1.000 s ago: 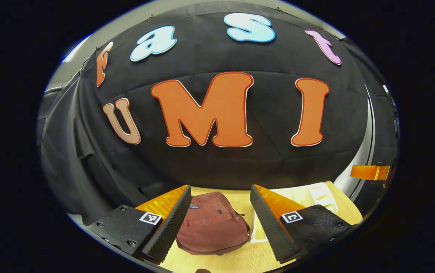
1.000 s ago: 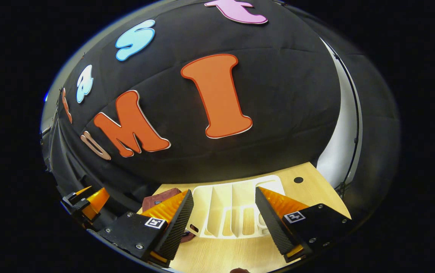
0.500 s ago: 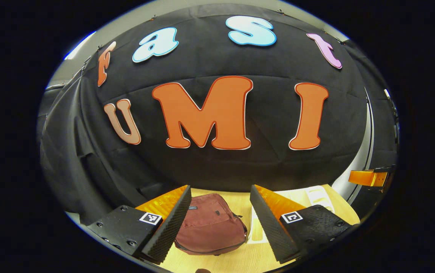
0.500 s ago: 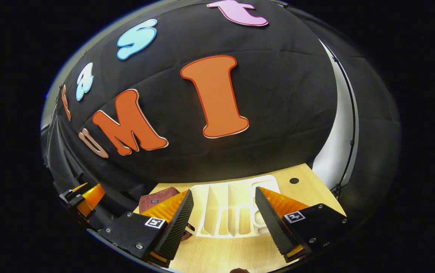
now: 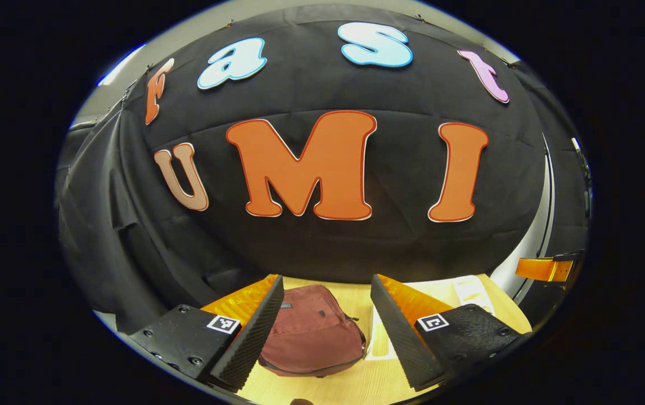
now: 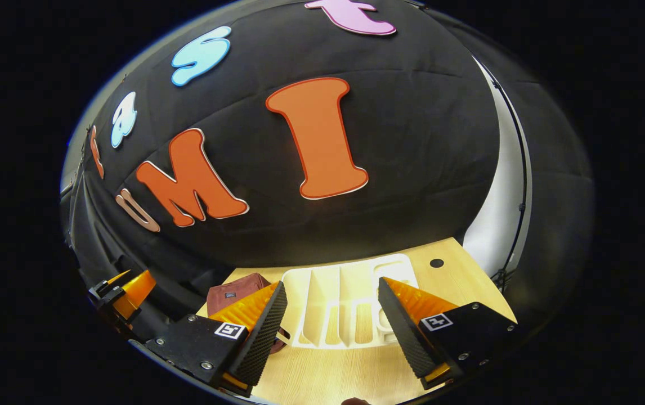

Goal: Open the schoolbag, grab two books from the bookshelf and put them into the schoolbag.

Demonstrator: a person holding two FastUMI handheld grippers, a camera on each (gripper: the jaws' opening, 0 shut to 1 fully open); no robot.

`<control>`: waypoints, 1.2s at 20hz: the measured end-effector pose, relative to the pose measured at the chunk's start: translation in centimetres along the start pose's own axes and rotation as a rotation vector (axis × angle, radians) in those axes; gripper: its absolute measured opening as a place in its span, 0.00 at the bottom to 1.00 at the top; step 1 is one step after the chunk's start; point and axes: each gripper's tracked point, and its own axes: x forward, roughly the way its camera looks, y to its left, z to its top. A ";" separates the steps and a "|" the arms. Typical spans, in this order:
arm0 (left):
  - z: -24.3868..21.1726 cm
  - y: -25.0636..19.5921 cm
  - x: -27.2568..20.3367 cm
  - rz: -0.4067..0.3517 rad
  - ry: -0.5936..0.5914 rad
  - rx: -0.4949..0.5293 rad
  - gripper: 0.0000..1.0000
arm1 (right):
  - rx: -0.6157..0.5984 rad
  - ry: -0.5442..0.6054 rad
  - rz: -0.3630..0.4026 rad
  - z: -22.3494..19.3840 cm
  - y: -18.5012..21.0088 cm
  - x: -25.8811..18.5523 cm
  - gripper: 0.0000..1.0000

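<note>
Maroon cloth makes up the schoolbag [image 5: 311,329], which in the left gripper view lies on the pale wooden table [image 5: 356,388], framed between the fingers of the left gripper [image 5: 327,332]. Those jaws stand spread wide with nothing between them, held above the table and short of the bag. The bag is soft and rounded, slightly slumped, with a small patch near its top and a zip line curving along its right side; I judge it light and floppy, likely to sag if lifted by the fabric, so the zip pull, too small to make out here, is the place to pinch while the other gripper steadies the cloth. Just right of the bag a cream edge of the bookshelf [image 5: 471,289] shows, and farther right the other gripper [image 5: 547,269].

In the right gripper view the bookshelf [image 6: 322,304] lies ahead of the right gripper [image 6: 331,323], whose jaws are likewise spread and empty. It is a stiff, smooth, cream rack of upright dividers and slots; I can make out no books in it. The schoolbag [image 6: 232,292] sits just left of the rack, partly behind the gripper's finger, and looks closed, which fits either a bag awaiting opening or one already packed and shut. The table [image 6: 457,281] carries a small dark round spot [image 6: 437,262].
</note>
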 end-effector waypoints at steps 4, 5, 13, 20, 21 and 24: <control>-0.3 -0.4 0.3 -0.021 -0.006 -0.027 0.99 | 0.007 -0.027 -0.020 0.5 -0.3 0.3 0.97; -0.4 -0.7 0.4 -0.025 -0.010 -0.033 0.98 | 0.007 -0.028 -0.028 0.5 -0.5 0.5 0.97; 0.5 -1.0 1.9 -0.070 -0.041 0.029 1.00 | 0.014 -0.042 -0.072 0.1 0.1 0.8 0.97; 0.5 0.0 1.0 -0.133 -0.029 0.029 1.00 | 0.009 -0.069 -0.105 -2.3 3.1 -3.1 0.97; 0.7 0.4 0.8 -0.136 -0.032 0.024 0.98 | 0.008 -0.073 -0.110 -2.7 3.8 -4.2 0.97; 1.1 1.3 0.3 -0.130 -0.045 0.010 1.00 | 0.004 -0.082 -0.114 -3.5 6.2 -5.9 0.97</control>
